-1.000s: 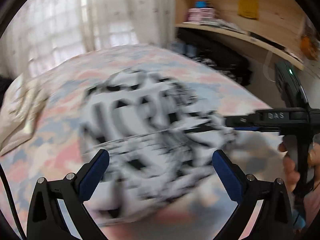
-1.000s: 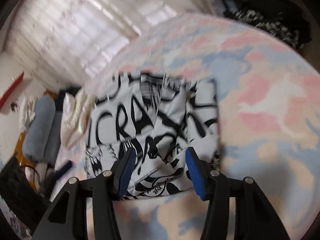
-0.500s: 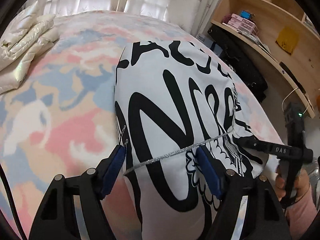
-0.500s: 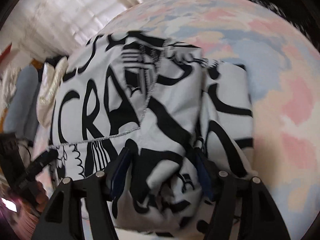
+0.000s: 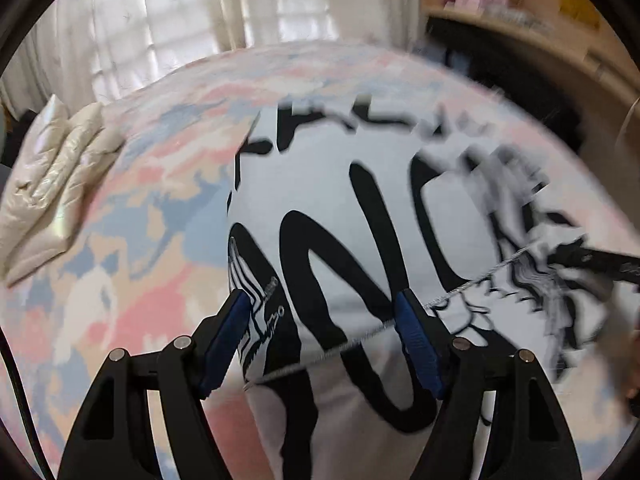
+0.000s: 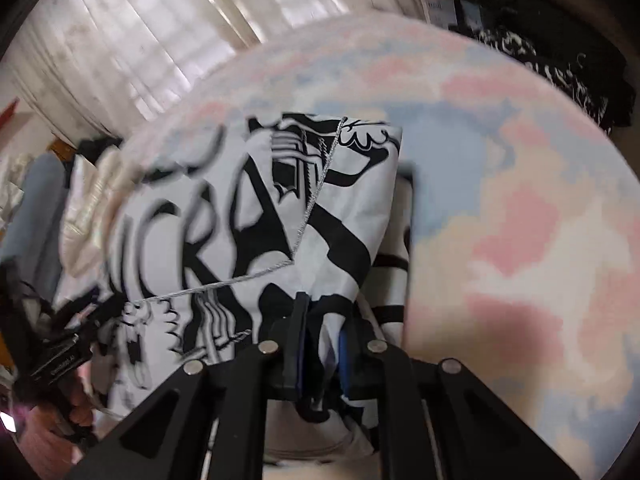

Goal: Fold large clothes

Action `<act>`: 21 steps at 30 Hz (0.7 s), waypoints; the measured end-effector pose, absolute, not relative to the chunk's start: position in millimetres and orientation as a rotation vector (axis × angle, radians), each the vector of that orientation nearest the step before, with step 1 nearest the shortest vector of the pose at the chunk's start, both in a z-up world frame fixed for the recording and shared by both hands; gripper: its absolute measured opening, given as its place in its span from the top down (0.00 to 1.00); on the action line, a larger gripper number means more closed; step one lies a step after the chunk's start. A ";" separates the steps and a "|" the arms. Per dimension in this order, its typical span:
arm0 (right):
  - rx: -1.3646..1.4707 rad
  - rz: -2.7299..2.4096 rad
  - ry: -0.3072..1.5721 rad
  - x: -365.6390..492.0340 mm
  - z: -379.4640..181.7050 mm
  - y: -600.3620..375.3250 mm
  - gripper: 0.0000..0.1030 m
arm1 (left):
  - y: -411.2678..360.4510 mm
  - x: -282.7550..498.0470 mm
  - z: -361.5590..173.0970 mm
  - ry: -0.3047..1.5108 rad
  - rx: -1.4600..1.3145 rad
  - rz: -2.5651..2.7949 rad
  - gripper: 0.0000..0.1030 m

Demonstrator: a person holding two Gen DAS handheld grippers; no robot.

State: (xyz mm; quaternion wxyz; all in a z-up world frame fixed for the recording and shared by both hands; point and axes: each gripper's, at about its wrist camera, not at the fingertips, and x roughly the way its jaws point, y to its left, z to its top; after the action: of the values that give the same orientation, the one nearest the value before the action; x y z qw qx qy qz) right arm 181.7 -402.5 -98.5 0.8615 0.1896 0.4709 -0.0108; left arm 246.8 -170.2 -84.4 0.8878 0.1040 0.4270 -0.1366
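Note:
A white garment with big black lettering [image 5: 360, 208] lies partly folded on a bed with a pink, blue and cream cover [image 5: 132, 208]. My left gripper [image 5: 324, 320] is open, its blue pads [image 5: 416, 336] on either side of the garment's near edge with a silver trim line. In the right wrist view the same garment [image 6: 240, 216] is bunched up. My right gripper [image 6: 322, 348] is shut on a fold of it. The right gripper shows blurred at the right edge of the left wrist view [image 5: 592, 260].
A folded cream quilted jacket [image 5: 52, 184] lies at the bed's left side. Curtains [image 5: 172, 20] hang behind the bed. A wooden shelf unit [image 5: 520, 28] and dark clothes [image 6: 560, 64] stand to the right. A grey pillow [image 6: 28, 208] lies far left.
My right gripper has closed onto a fold of the garment. My left gripper has stayed open at the garment's near edge; the view tilted up and the cloth shifted.

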 end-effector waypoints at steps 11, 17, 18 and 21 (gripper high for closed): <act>0.407 -0.079 1.004 186.2 -69.6 -404.8 0.63 | -145.0 251.8 -36.9 0.852 0.103 -0.330 0.29; 0.437 -0.014 0.881 231.2 -35.9 -384.9 0.58 | -172.1 305.6 -26.9 0.807 0.153 -0.253 0.29; 0.456 0.006 0.874 248.3 -37.3 -378.2 0.58 | -175.8 316.1 -31.0 0.821 0.153 -0.243 0.29; 0.467 0.041 0.905 287.3 -52.1 -363.1 0.58 | -182.0 343.0 -47.8 0.858 0.141 -0.223 0.27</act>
State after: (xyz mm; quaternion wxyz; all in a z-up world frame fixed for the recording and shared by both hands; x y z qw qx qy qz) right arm 287.3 -363.1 -52.1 0.8729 0.2237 0.4331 0.0198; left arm 343.0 -182.0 -47.8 0.9010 0.0679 0.4147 -0.1078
